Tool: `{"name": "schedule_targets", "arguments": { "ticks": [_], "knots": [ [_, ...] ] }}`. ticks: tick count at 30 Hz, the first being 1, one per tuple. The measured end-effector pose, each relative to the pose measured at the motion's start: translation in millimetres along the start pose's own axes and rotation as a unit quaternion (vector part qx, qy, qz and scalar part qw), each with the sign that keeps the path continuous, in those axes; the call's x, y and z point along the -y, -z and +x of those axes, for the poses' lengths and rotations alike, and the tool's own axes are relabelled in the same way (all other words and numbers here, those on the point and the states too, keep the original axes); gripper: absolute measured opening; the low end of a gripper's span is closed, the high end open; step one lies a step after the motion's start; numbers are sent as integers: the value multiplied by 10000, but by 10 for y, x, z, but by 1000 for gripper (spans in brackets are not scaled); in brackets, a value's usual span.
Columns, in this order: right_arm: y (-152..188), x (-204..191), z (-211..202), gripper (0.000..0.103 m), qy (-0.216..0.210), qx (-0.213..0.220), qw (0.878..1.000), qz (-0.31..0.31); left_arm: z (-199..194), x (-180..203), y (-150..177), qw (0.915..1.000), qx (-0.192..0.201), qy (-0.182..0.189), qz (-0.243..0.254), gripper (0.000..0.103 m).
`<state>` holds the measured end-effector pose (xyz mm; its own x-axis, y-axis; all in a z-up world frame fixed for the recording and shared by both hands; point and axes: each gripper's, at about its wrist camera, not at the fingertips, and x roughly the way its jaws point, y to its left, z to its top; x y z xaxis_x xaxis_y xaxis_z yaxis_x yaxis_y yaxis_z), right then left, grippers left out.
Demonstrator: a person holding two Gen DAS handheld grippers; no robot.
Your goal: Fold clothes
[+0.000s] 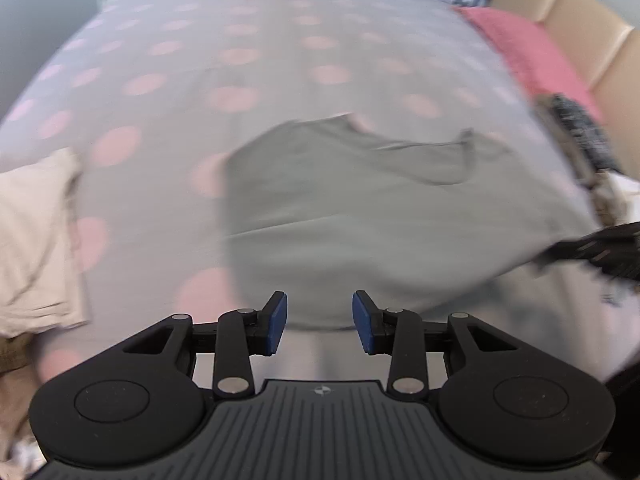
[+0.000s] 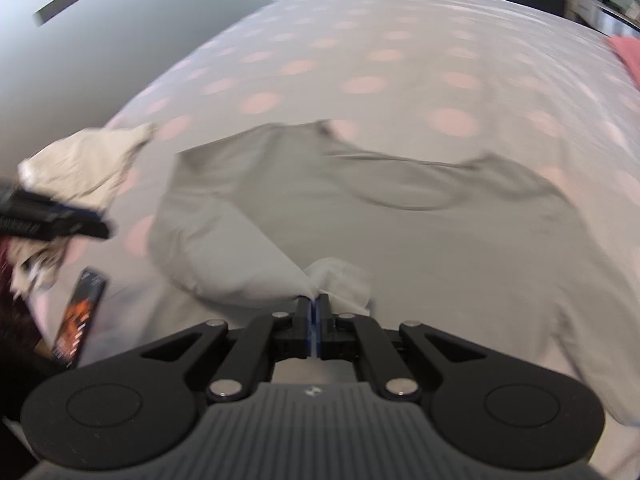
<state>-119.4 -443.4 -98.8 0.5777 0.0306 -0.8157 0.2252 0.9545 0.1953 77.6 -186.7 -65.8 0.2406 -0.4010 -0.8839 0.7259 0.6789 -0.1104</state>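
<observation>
A grey T-shirt (image 1: 360, 208) lies spread on the bed, its neckline at the far side (image 2: 400, 196). My left gripper (image 1: 320, 322) hovers over the shirt's near hem, jaws open, with nothing between the blue pads (image 1: 278, 320). My right gripper (image 2: 314, 305) is shut on a bunched fold of the shirt's edge, which rises in a ridge from the pinch point. In the left wrist view the right gripper (image 1: 568, 254) shows as a dark blur at the right edge. In the right wrist view the left gripper (image 2: 60, 226) shows at the left. Both views are motion-blurred.
The bed cover (image 1: 240, 40) is pale with pink dots. A beige garment (image 1: 32, 240) (image 2: 80, 164) lies left of the shirt. A pink pillow (image 1: 528, 52) and a tan headboard (image 1: 580, 12) are at the right. A dark flat box (image 2: 80, 316) lies at the near left.
</observation>
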Motion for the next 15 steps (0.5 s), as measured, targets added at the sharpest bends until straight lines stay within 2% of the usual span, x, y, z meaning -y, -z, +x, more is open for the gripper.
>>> {"name": "schedule_targets", "arguments": {
  "ticks": [5, 9, 15],
  "knots": [
    [-177, 452, -14, 2, 385, -117, 9985, 379, 205, -204, 121, 9987, -298, -417, 64, 34],
    [-302, 720, -49, 2, 797, -79, 9955, 500, 301, -260, 166, 9980, -304, -481, 259, 34],
    [-395, 1131, 34, 2, 1419, -150, 9857, 898, 460, -96, 155, 9942, -160, -466, 954, 34]
  ]
}}
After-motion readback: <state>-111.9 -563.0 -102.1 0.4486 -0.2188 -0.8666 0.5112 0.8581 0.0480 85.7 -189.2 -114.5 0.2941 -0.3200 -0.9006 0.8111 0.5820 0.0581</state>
